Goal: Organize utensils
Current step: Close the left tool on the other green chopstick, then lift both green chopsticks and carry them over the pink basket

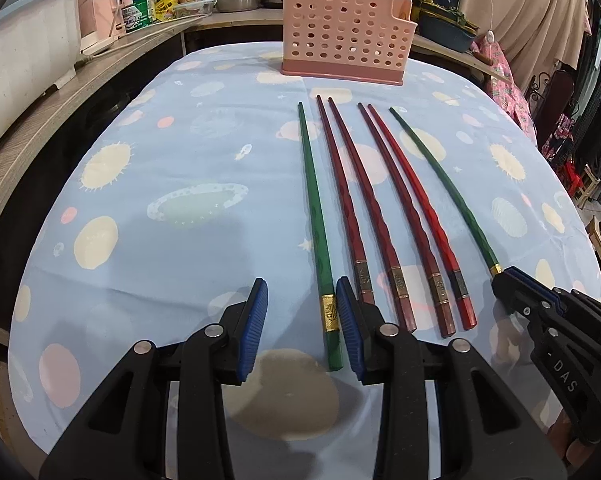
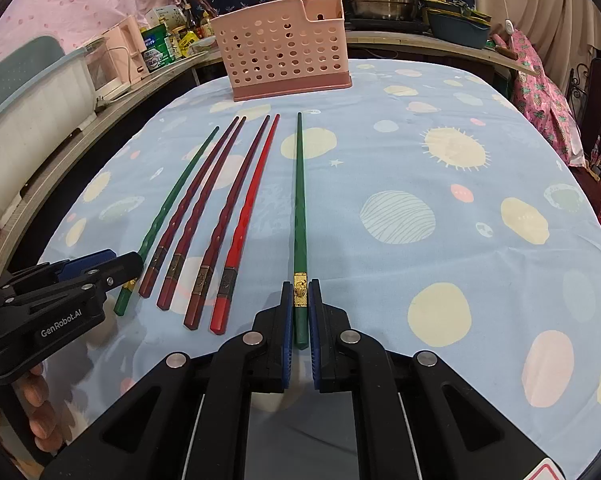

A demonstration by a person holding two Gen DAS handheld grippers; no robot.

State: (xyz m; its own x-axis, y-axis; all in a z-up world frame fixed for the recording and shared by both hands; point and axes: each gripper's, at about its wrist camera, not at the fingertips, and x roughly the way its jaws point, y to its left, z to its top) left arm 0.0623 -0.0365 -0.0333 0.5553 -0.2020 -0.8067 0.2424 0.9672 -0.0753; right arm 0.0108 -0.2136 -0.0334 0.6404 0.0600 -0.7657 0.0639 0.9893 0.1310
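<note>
Left gripper (image 1: pixel 302 322) stands wide apart over the tabletop (image 1: pixel 180 168), its right pad beside the left green chopstick (image 1: pixel 315 216), grasping nothing. Next lie four red chopsticks (image 1: pixel 380 208), side by side. Right gripper (image 2: pixel 300 316) is nearly closed around the right green chopstick (image 2: pixel 300 208) at its gold band, seemingly clamping it, though contact is hard to confirm. Beyond stands the pink utensil holder (image 2: pixel 284 56).
</note>
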